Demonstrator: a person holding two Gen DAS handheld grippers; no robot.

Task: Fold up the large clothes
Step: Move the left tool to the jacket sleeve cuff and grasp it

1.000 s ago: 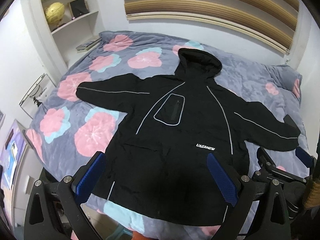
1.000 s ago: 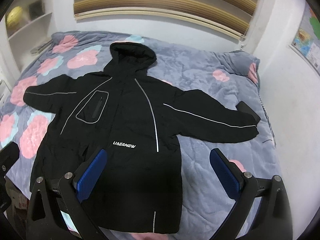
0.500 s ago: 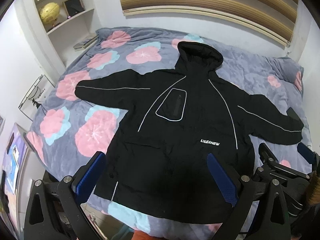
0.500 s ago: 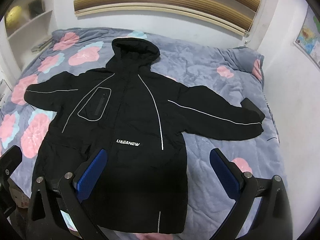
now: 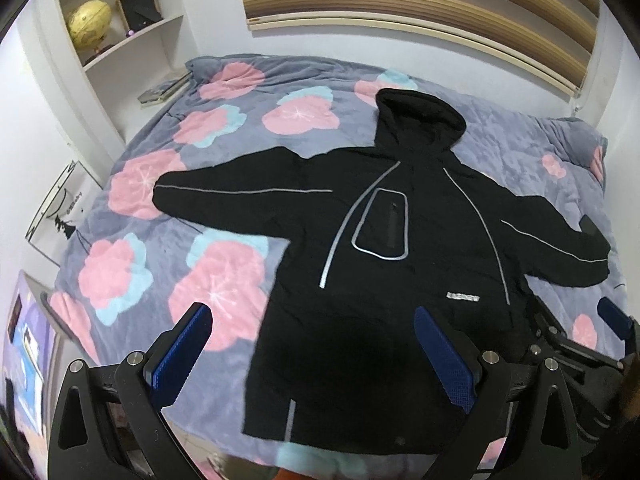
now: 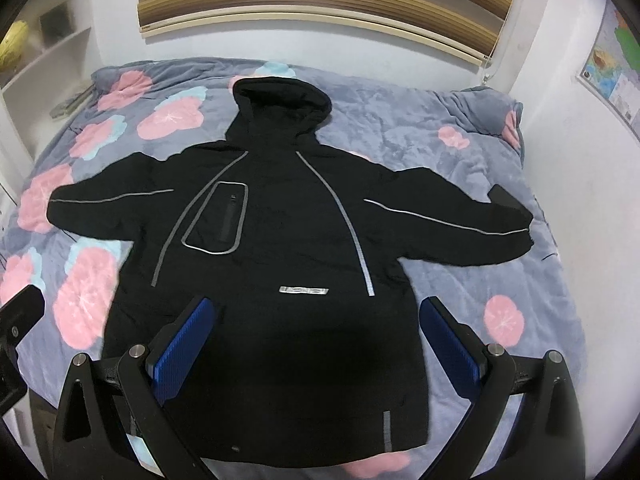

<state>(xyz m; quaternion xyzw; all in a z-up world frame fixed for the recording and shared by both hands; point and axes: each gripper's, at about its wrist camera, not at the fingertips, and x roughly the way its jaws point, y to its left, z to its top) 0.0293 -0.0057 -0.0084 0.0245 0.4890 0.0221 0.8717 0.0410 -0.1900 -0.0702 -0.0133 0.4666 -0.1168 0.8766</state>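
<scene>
Both grippers (image 5: 312,344) (image 6: 316,336) wide apart, empty.

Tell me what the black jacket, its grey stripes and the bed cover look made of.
Jacket: probably thin woven synthetic, matte, finely creased. Stripes: likely reflective tape, pale and smooth against the black. Bed cover: plush fleece by its soft, fuzzy sheen, printed with pink flowers.
</scene>
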